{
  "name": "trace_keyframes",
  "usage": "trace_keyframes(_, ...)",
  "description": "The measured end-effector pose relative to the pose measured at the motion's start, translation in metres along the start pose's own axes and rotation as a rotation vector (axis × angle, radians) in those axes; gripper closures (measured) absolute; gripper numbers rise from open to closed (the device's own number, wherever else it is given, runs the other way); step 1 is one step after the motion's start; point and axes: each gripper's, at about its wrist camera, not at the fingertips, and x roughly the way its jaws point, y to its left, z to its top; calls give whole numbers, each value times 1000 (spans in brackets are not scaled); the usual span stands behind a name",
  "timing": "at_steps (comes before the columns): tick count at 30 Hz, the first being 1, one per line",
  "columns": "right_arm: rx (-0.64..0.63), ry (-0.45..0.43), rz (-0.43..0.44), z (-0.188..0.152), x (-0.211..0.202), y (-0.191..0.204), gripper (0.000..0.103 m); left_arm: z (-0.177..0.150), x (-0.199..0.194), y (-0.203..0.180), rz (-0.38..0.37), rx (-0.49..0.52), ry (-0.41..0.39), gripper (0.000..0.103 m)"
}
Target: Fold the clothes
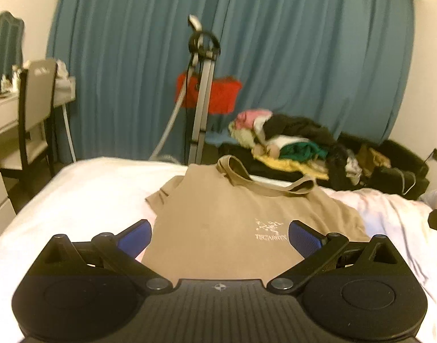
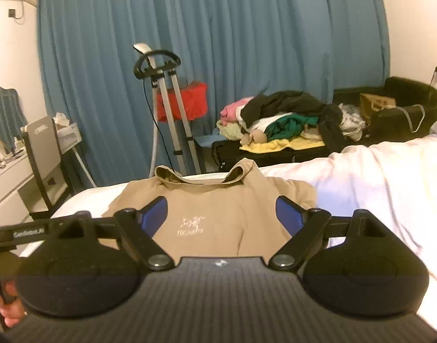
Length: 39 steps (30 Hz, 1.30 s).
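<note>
Two grippers, left gripper (image 1: 220,235) and right gripper (image 2: 221,214), jaws apart, empty. Tan shirt (image 1: 218,228) lies flat on bed (image 1: 75,188), ahead of both, collar far; I judge neither nearer.

The bed (image 1: 75,188), covered in a white sheet, fills the lower half of both views. A tan T-shirt (image 1: 218,228) lies flat at frame centre, directly on the sheet. Rumpled white bedding (image 2: 390,177) lies at right.
</note>
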Motion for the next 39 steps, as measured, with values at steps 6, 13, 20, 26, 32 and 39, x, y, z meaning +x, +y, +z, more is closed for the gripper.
trace_keyframes(6, -5, -38, 4, -32, -56, -3, 19, -35, -64, 2, -19, -3, 19, 0)
trace_keyframes(13, 31, -72, 27, -63, -73, -14, 19, -34, -68, 27, -22, -166, 78, 0)
trace_keyframes(20, 107, -65, 18, -100, -53, -33, 19, -55, -28, 68, 6, -320, 117, 0)
trace_keyframes(26, 65, -22, -9, -117, -25, -30, 19, -46, 17, 107, 42, -494, 116, 2)
trace_keyframes(32, 13, 24, -34, -132, 4, -25, 19, -23, 78, 151, 53, -625, 67, 15)
trace_keyframes(39, 20, 113, -33, -148, 40, -24, 19, -17, 177, 169, 44, -624, 84, 44)
